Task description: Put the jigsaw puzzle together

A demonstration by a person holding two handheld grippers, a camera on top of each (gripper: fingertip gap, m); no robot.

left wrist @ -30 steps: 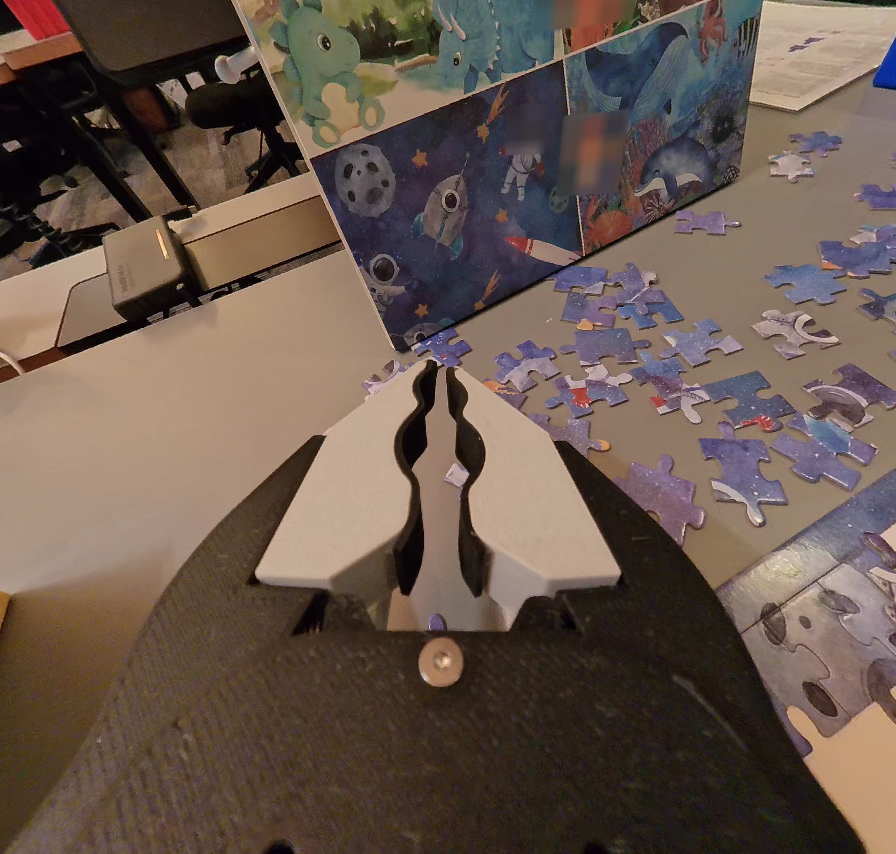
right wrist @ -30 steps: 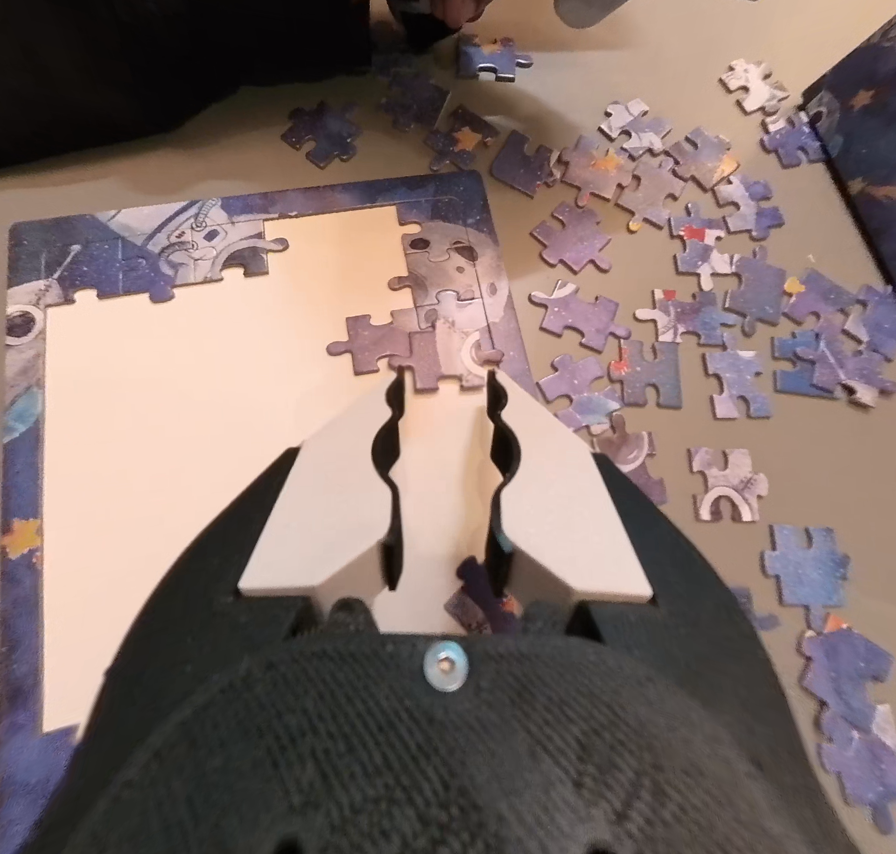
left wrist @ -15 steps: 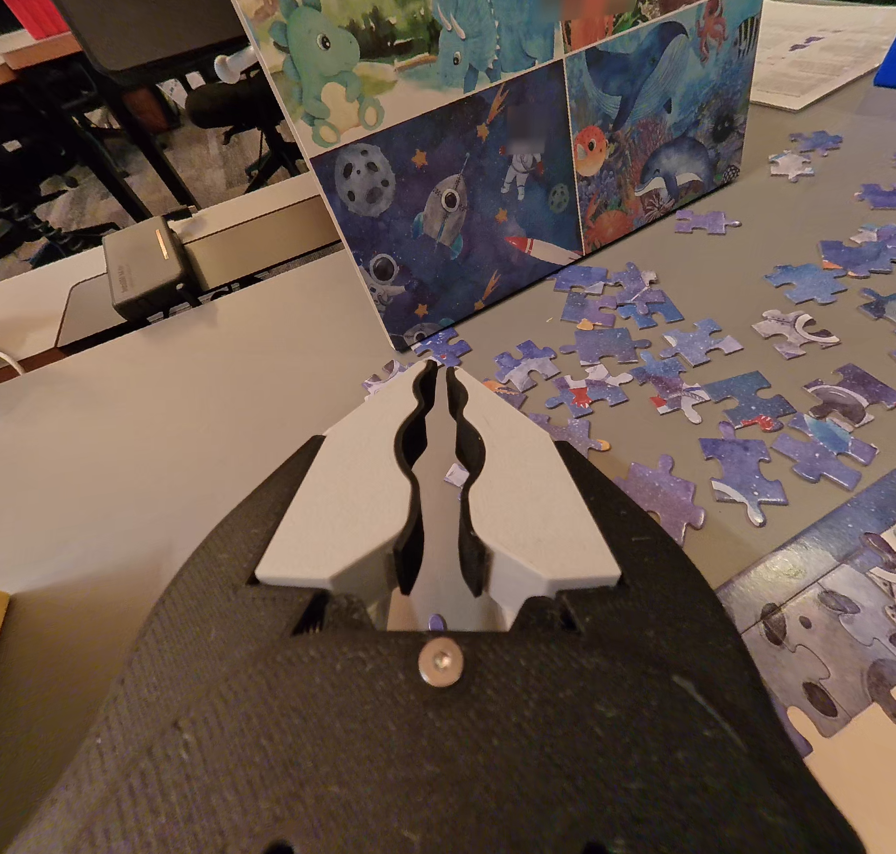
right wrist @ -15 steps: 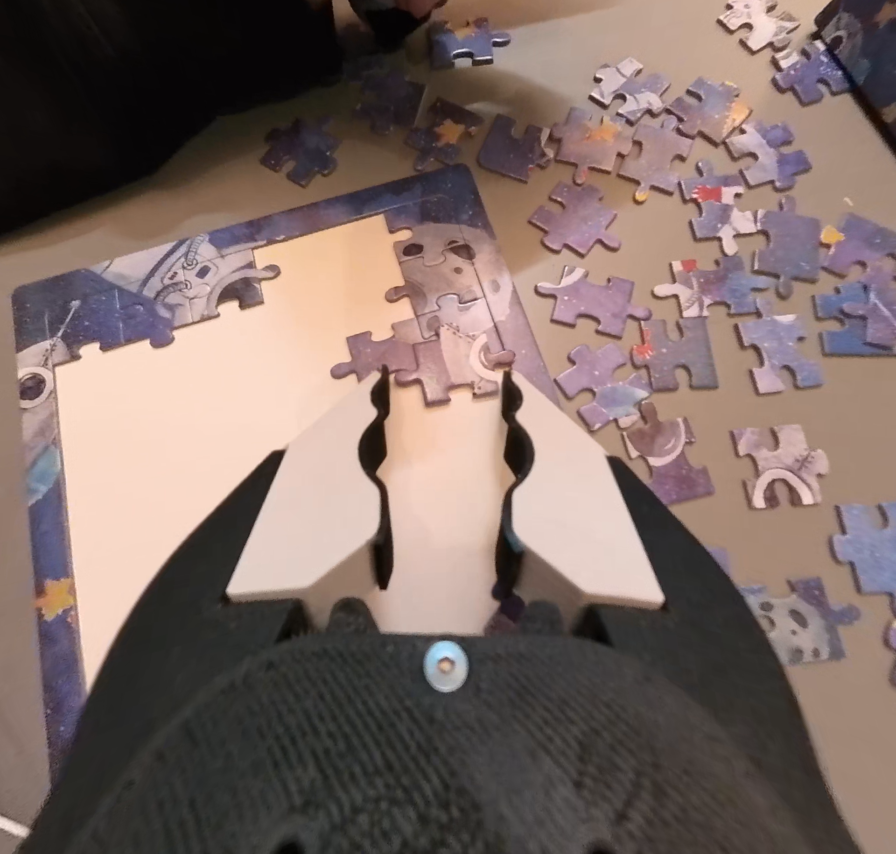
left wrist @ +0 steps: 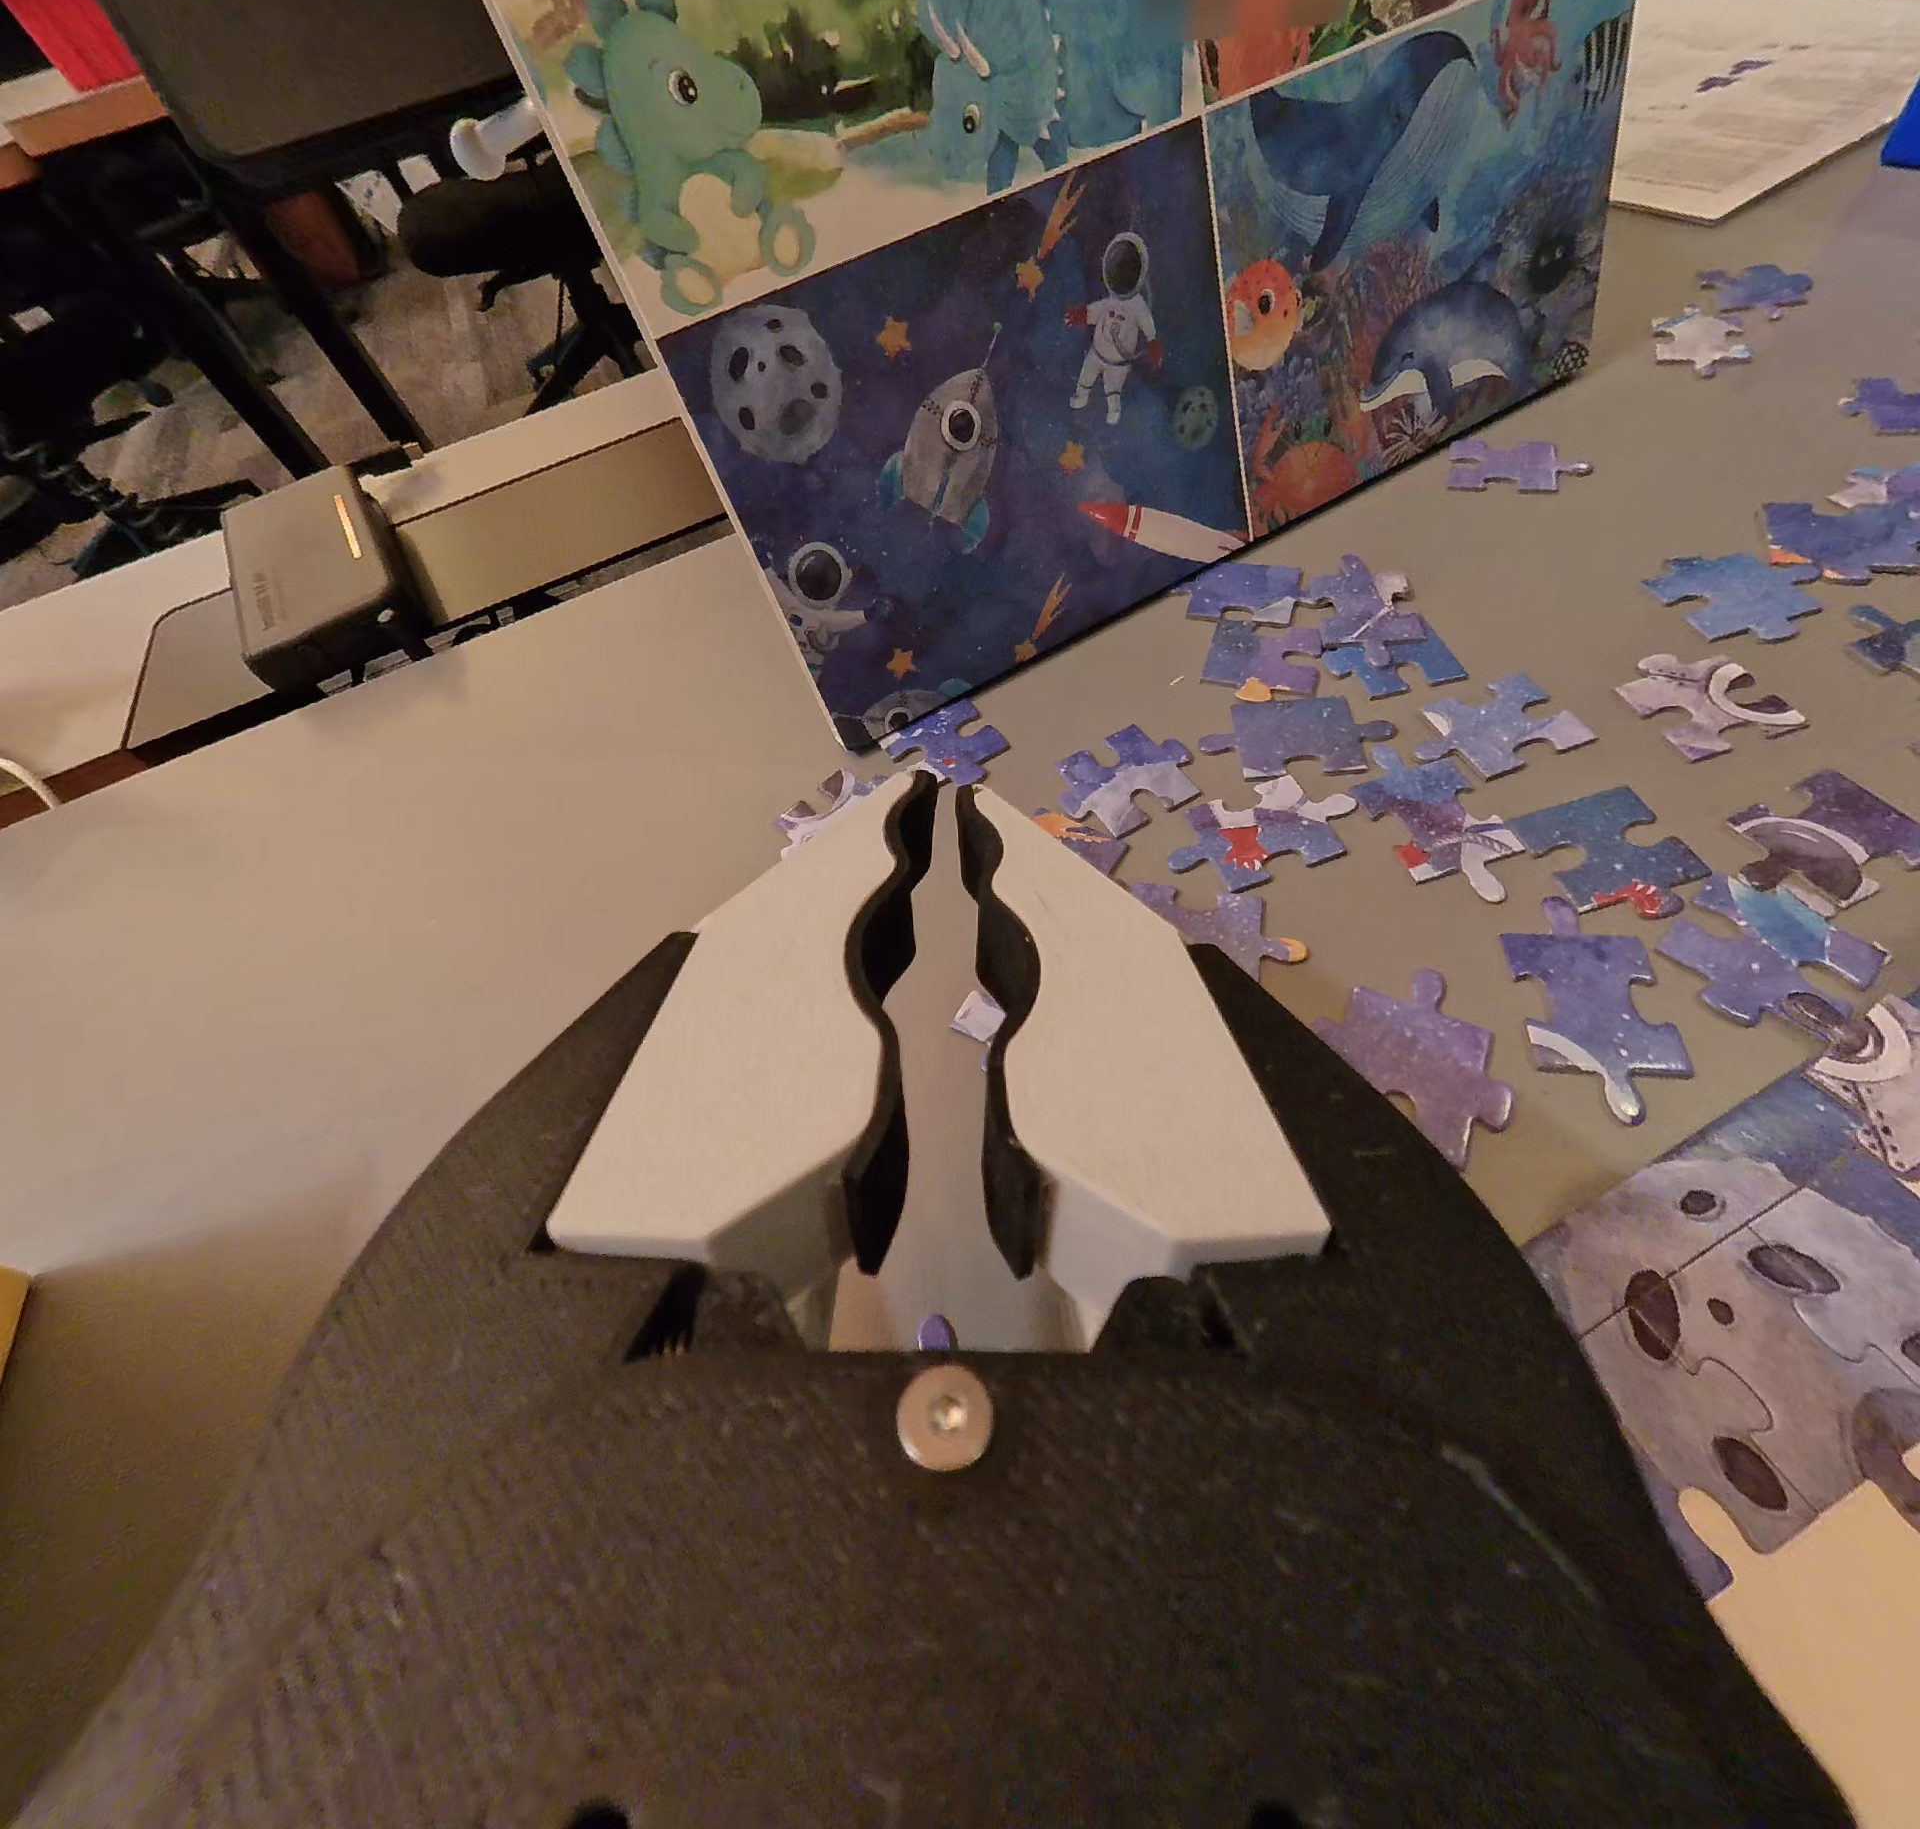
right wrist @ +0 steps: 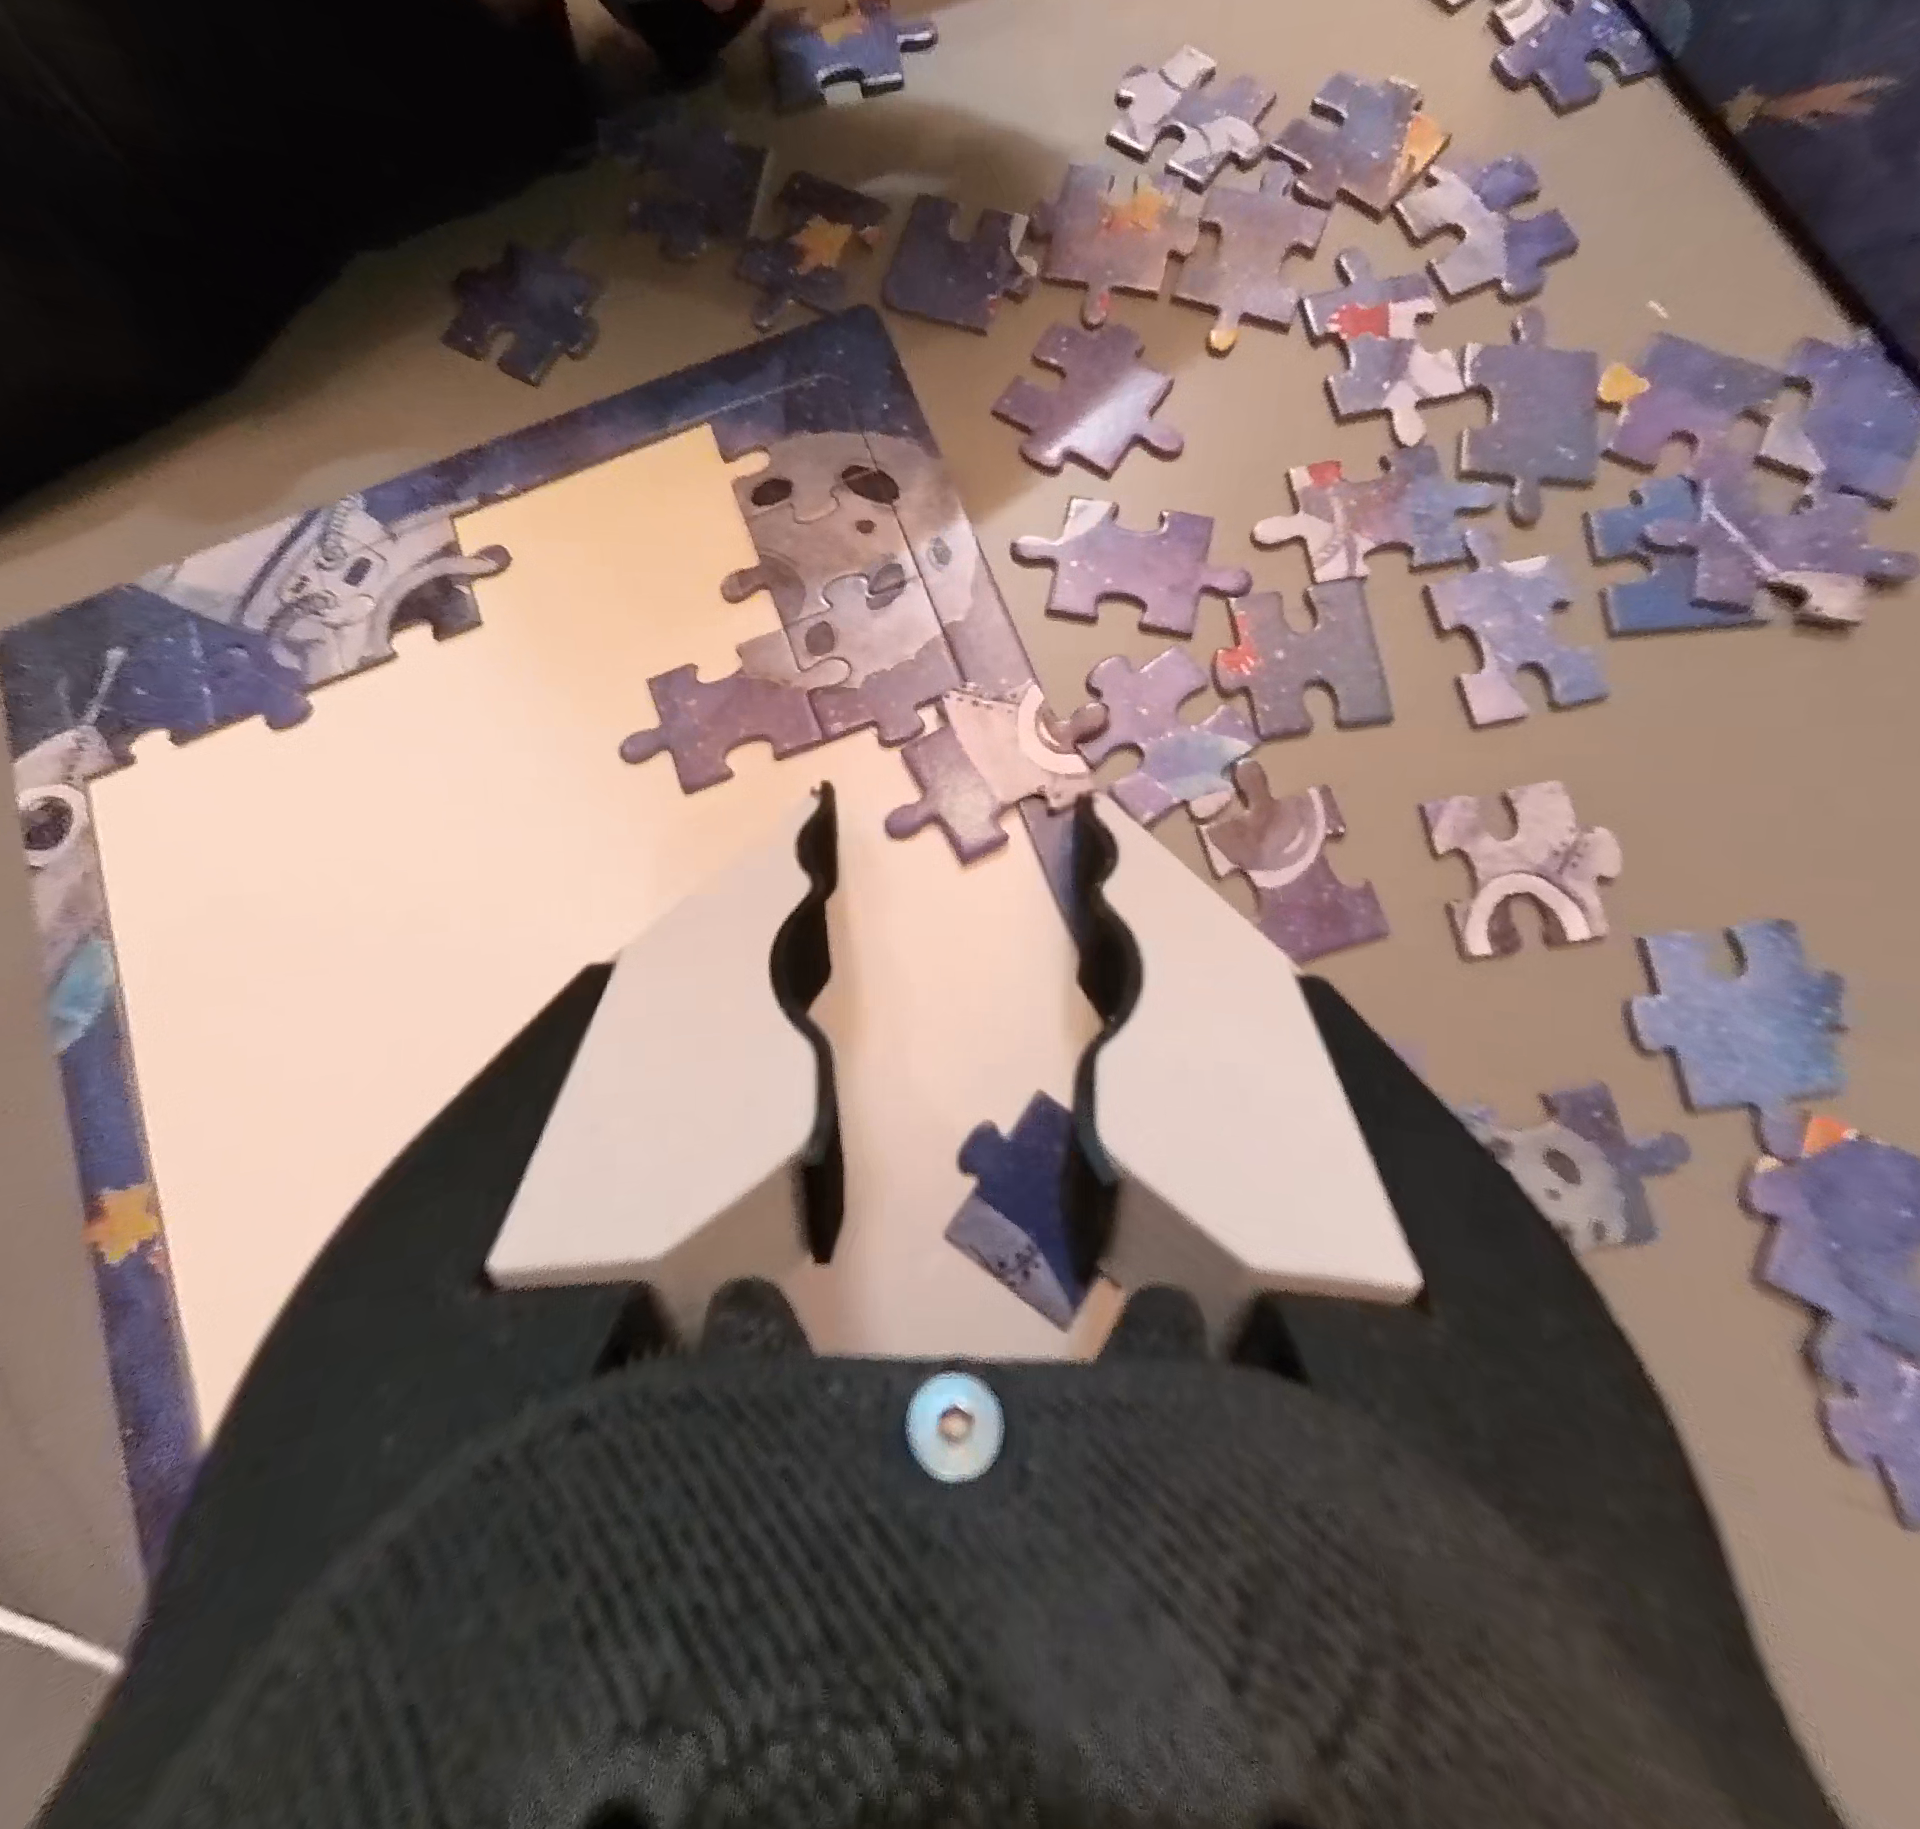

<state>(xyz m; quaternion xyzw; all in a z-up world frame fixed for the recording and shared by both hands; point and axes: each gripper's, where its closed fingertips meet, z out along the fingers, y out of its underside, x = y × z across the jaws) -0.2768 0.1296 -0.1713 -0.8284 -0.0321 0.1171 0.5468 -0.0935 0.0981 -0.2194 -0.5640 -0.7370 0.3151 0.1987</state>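
Lying loose on the cream backing of the puzzle tray (right wrist: pixel 312 948), a purple jigsaw piece (right wrist: pixel 977 771) with a pale arc sits askew, one corner over the tray's blue border, just ahead of the right gripper (right wrist: pixel 951 808). That gripper's two pale fingers (right wrist: pixel 707 1031) stand well apart above the tray, and nothing is pressed between them; the piece lies in front of the tips, nearer the right one, and whether that tip touches it cannot be told. Farther back between the fingers, a dark blue piece (right wrist: pixel 1013 1208) lies on the backing against the right finger's inner edge. Fitted pieces showing a grey cratered moon (right wrist: pixel 831 553) fill the tray's far right corner, and a fitted strip with a grey figure (right wrist: pixel 343 574) runs along the far edge.

Scattered loose pieces (right wrist: pixel 1455 491) in blue and purple cover the grey table (right wrist: pixel 1714 948) to the right of the tray. At the top edge a person's dark sleeve (right wrist: pixel 208 117) and fingers show.

From the left wrist view, the left gripper (left wrist: pixel 940 787) hovers with its fingertips almost together, only a thin slit showing, and nothing visible is gripped at the tips. Just beyond them lies a blue piece (left wrist: pixel 951 735) at the foot of an upright puzzle box (left wrist: pixel 1039 377) printed with space, sea and dinosaur scenes. More loose pieces (left wrist: pixel 1455 823) spread to its right, a white paper sheet (left wrist: pixel 1766 86) lies farther off, and a dark small device (left wrist: pixel 301 574) sits on the table to the left.
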